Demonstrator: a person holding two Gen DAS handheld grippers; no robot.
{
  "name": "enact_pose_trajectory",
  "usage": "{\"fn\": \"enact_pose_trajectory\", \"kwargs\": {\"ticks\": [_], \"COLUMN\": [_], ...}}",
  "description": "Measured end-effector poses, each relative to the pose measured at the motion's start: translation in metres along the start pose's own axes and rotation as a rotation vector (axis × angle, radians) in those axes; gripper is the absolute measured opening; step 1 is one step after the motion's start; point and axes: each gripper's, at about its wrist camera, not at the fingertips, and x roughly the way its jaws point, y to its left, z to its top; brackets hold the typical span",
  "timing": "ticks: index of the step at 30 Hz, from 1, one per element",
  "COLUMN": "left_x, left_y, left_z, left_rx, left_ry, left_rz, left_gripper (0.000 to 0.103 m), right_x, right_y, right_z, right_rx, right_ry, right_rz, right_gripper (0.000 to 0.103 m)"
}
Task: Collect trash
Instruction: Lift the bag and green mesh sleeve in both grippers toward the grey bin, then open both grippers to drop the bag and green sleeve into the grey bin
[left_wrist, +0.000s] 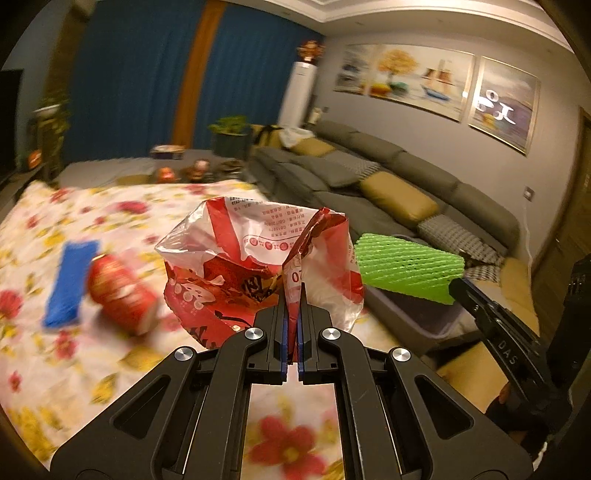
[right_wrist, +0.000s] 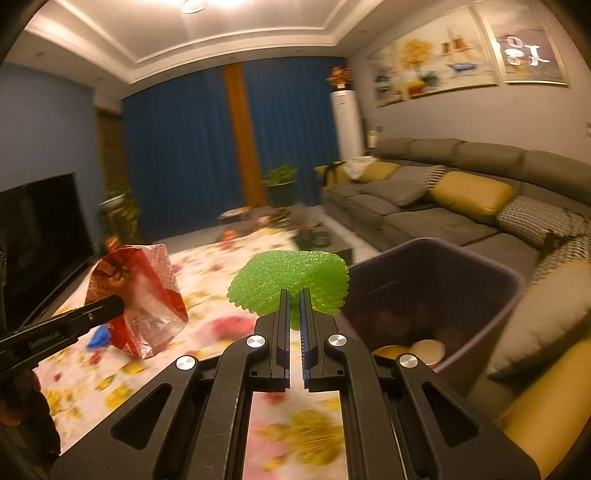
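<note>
Above floral-cloth bench (left_wrist: 110, 387): left tongs (left_wrist: 294, 295) clamped on crumpled red-and-clear plastic snack bag (left_wrist: 236, 258); right tongs (right_wrist: 294, 301) clamped on green foam fruit net (right_wrist: 291, 280), beside dark plastic bin (right_wrist: 480, 273) holding some items, blurred. Left to collect: red drink can (left_wrist: 122, 295), blue flat wrapper (left_wrist: 70, 284).

Each camera sits close behind its own tongs, looking forward and slightly down over the flowered desk (left_wrist: 74, 369) toward the blue curtains (right_wrist: 184, 147) and grey sofa (left_wrist: 369, 173). The left view catches the right tongs (left_wrist: 452, 286) at its right edge; the right view catches the left tongs (right_wrist: 120, 303) at its left edge.
</note>
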Motion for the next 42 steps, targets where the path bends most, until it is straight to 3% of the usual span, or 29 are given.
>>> {"fn": "enact_pose_trajectory", "kwargs": {"ticks": [7, 14, 32, 36, 38, 40, 42], "left_x": [0.059, 0.112, 0.172, 0.179, 0.179, 0.178, 0.177], "left_y": [-0.061, -0.102, -0.129, -0.126, -0.125, -0.120, -0.115], "left_z": [0.018, 0.021, 0.004, 0.002, 0.001, 0.000, 0.000], "left_rx": [0.057, 0.087, 0.114, 0.095, 0.085, 0.069, 0.051], "left_ry": [0.037, 0.090, 0.220, 0.245, 0.252, 0.247, 0.237], "left_rz": [-0.127, -0.218, -0.324, -0.339, -0.337, -0.336, -0.335], "left_gripper": [0.002, 0.002, 0.004, 0.013, 0.025, 0.049, 0.060], "right_x": [0.005, 0.017, 0.046, 0.049, 0.048, 0.049, 0.049], "right_y": [-0.057, -0.079, -0.104, -0.105, -0.103, -0.104, -0.105], "right_z": [0.004, -0.011, -0.015, -0.014, -0.013, -0.012, -0.013], "right_rx": [0.031, 0.004, 0.048, 0.061, 0.063, 0.061, 0.062], "right_ry": [-0.004, 0.038, 0.105, 0.111, 0.109, 0.108, 0.109], "right_rz": [-0.190, -0.280, -0.285, -0.277, -0.274, -0.271, -0.268], "right_gripper": [0.006, 0.006, 0.006, 0.007, 0.007, 0.007, 0.007]}}
